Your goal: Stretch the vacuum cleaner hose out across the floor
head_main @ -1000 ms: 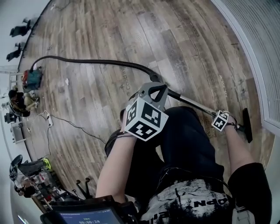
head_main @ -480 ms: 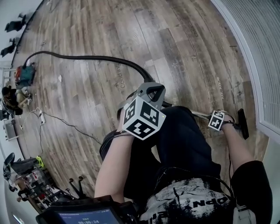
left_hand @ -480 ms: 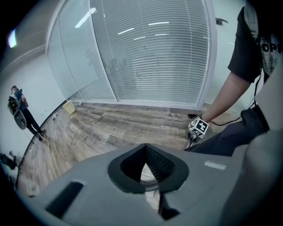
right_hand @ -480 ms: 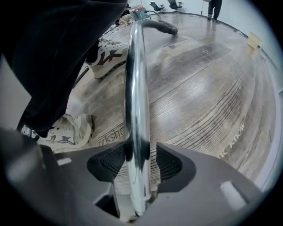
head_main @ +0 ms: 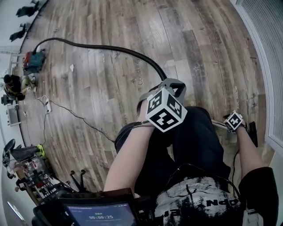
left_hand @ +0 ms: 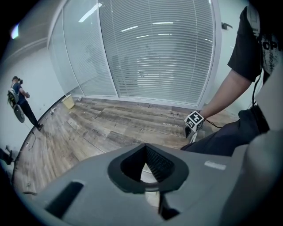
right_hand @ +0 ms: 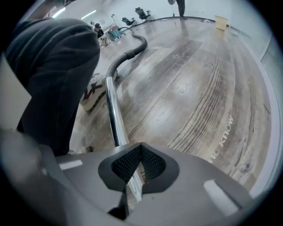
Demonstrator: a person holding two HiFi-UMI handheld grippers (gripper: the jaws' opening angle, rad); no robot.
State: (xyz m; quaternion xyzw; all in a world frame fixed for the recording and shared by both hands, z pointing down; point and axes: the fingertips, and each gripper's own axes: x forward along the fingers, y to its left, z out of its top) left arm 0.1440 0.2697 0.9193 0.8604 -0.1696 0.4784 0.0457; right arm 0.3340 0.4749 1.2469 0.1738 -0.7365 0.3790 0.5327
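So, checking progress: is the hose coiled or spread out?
Spread out: the hose runs in one long curve from the vacuum cleaner across the floor.

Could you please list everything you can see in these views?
floor: one, brown wood, throughout.
vacuum cleaner: one, teal and red, far left.
hose: one, black, curving from the vacuum cleaner toward the left gripper.
metal wand: one, chrome, beyond the hose's near end.
floor head: one, black, far right.
cable: one, dark, left floor.
chairs: two, black, top left.
blinds: one wall, white.
bystanders: at least two, dark clothes, far off.
left gripper: one, grey, jaws shut, by the hose's near end.
right gripper: one, grey, jaws just closed on the metal wand.
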